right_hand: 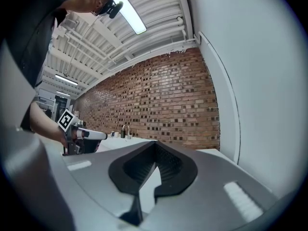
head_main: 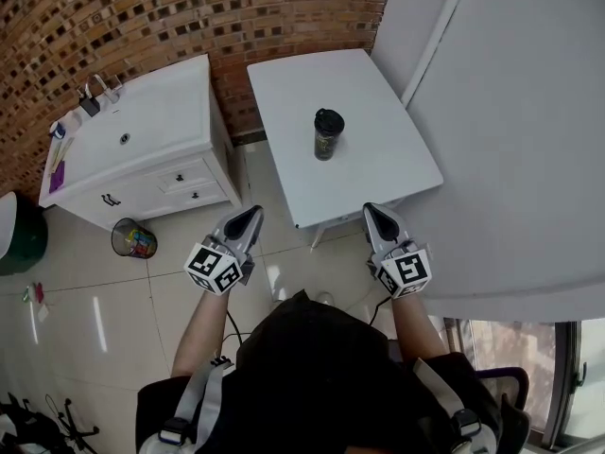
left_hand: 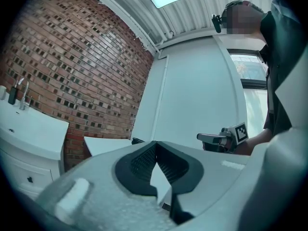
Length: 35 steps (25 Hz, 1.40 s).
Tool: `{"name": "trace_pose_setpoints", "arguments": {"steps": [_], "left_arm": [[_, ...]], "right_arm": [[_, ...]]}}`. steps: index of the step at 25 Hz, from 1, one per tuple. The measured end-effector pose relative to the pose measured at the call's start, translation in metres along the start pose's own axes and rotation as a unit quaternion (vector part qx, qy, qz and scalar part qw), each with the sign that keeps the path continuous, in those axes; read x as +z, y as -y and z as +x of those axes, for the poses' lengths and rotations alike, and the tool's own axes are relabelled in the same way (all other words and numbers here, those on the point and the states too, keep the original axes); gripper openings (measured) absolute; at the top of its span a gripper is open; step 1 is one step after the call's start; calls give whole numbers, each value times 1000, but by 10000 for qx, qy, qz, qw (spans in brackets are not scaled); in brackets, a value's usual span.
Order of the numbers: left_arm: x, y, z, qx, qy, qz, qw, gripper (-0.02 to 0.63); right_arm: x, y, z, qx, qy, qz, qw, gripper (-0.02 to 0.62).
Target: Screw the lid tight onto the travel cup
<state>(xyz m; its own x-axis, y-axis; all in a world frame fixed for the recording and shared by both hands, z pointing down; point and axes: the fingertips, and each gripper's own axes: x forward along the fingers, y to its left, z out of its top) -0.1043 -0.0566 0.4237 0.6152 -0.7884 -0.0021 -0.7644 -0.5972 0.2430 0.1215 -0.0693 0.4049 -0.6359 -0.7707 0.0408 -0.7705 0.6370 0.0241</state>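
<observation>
A dark travel cup (head_main: 327, 136) with a black lid (head_main: 329, 119) on top stands upright near the middle of the white table (head_main: 378, 173). My left gripper (head_main: 250, 215) is held off the table's near left corner, shut and with nothing in it. My right gripper (head_main: 375, 212) hovers at the table's near edge, also shut and holding nothing. In the left gripper view the left gripper (left_hand: 155, 143) points over the table edge, with the right gripper (left_hand: 211, 138) seen at the right. In the right gripper view, the right gripper (right_hand: 156, 144) points toward the brick wall; the cup is hidden.
A white vanity cabinet with a sink and tap (head_main: 132, 145) stands left of the table against the brick wall (head_main: 170, 17). A wire waste bin (head_main: 134, 239) sits on the tiled floor beside it. A white wall (head_main: 510, 112) runs along the table's right.
</observation>
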Motion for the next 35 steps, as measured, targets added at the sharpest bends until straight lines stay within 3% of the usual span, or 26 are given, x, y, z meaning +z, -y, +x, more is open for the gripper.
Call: {"name": "trace_pose_setpoints", "arguments": {"steps": [35], "left_arm": [[-21,3,5,100,-149,89,9998,2]], "right_arm": [[-17,13,9,17,-8,9,10000,2]]}}
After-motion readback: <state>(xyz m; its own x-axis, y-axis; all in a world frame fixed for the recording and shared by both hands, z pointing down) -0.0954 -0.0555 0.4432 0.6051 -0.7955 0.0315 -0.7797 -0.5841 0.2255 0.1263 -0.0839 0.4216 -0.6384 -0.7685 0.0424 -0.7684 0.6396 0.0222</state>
